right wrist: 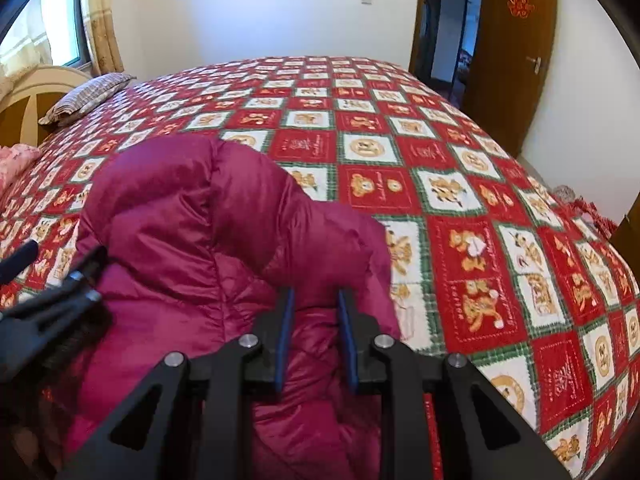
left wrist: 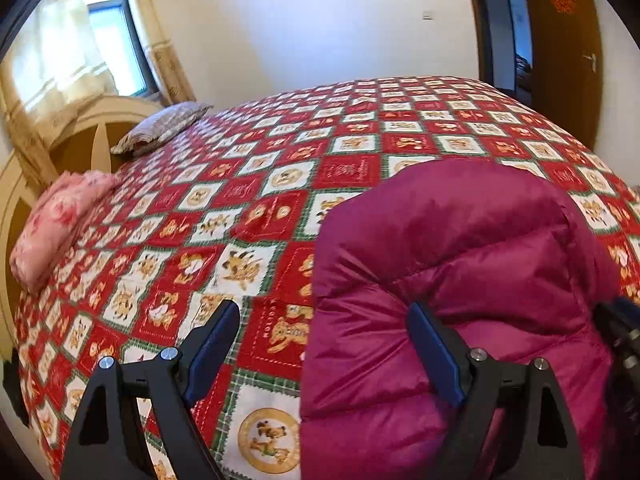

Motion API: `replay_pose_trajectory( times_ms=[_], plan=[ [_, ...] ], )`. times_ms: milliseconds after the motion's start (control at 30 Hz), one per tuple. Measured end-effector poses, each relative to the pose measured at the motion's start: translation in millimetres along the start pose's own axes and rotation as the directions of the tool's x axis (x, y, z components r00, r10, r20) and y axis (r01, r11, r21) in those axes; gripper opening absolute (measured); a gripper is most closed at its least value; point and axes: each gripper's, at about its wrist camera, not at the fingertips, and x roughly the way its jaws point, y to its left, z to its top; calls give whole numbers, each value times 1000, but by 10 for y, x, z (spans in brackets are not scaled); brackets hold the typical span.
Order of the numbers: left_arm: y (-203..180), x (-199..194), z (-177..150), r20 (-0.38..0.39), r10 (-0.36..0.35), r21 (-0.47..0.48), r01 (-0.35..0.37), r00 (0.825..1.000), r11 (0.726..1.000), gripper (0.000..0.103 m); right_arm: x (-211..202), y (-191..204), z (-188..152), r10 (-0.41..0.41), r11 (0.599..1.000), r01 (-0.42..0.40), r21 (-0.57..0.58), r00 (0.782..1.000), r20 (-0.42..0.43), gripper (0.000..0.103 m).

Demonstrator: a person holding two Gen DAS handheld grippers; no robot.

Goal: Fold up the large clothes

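1. looking along your left gripper (left wrist: pixel 322 322), you have its jaws spread wide and released, gripping nothing. one blue pad (left wrist: pixel 212 350) hangs over the red patchwork bedspread (left wrist: pixel 224 200); the other sits against the side of the magenta puffer jacket (left wrist: pixel 460 264), which is heaped in a puffy mound at the near edge of the bed, on the right of this view. a pink floral pillow (left wrist: pixel 52 228) and a grey patterned pillow (left wrist: pixel 160 128) lie by the headboard (left wrist: pixel 80 140) on the left. your right gripper (left wrist: pixel 618 332) just shows at the right edge.

2. looking along your right gripper (right wrist: pixel 316 312), you have its jaws drawn in close and clenched on a fold of the magenta puffer jacket (right wrist: pixel 192 216), with quilted fabric bunched between the blue pads (right wrist: pixel 285 336). the jacket fills the near left of this view and rests on the bedspread (right wrist: pixel 460 168). your left gripper (right wrist: pixel 56 300) is a blurred dark shape at the left edge, just beside the jacket. a brown door (right wrist: pixel 508 56) stands ajar beyond the bed.
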Motion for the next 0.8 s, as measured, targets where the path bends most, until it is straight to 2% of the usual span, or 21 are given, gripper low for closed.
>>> replay_pose_trajectory(
  times_ms=[67, 167, 233, 267, 333, 400, 467, 533, 700, 800],
  plan=[
    [16, -103, 44, 25, -14, 5, 14, 1000, 1000, 87, -207, -47, 91, 13, 1000, -14, 17, 999, 40, 25],
    [144, -272, 186, 77, -22, -49, 26, 997, 998, 87, -542, 23, 294, 34, 999, -36, 9, 990, 133, 25],
    [178, -305, 284, 89, -25, -64, 31, 996, 997, 87, -580, 126, 394, 58, 998, -59, 3, 987, 150, 25],
    [170, -288, 323, 86, -26, -59, 31, 996, 998, 87, -540, 187, 434, 82, 997, -82, -5, 984, 156, 25],
    [136, -200, 348, 60, -15, -54, 19, 998, 998, 87, -345, 255, 422, 56, 998, -54, -19, 989, 134, 25],
    [76, -41, 304, 15, -36, -54, 37, 999, 998, 87, -117, 192, 324, 87, 996, -89, 17, 991, 105, 25],
    [7, 110, 219, -26, -49, -56, 47, 998, 997, 87, 104, 100, 144, 69, 996, -73, 44, 995, 78, 25],
    [-43, 190, 139, -33, -70, -66, 67, 997, 996, 87, 198, 30, 49, 76, 995, -81, 59, 994, 79, 25],
    [-138, 313, 42, -39, -68, -59, 65, 997, 996, 91, 255, -23, -41, 81, 994, -87, 70, 993, 87, 25],
    [-95, 375, -13, -46, -92, -95, 87, 995, 992, 94, 322, -12, -86, 81, 994, -87, 71, 993, 82, 25]
  ],
)
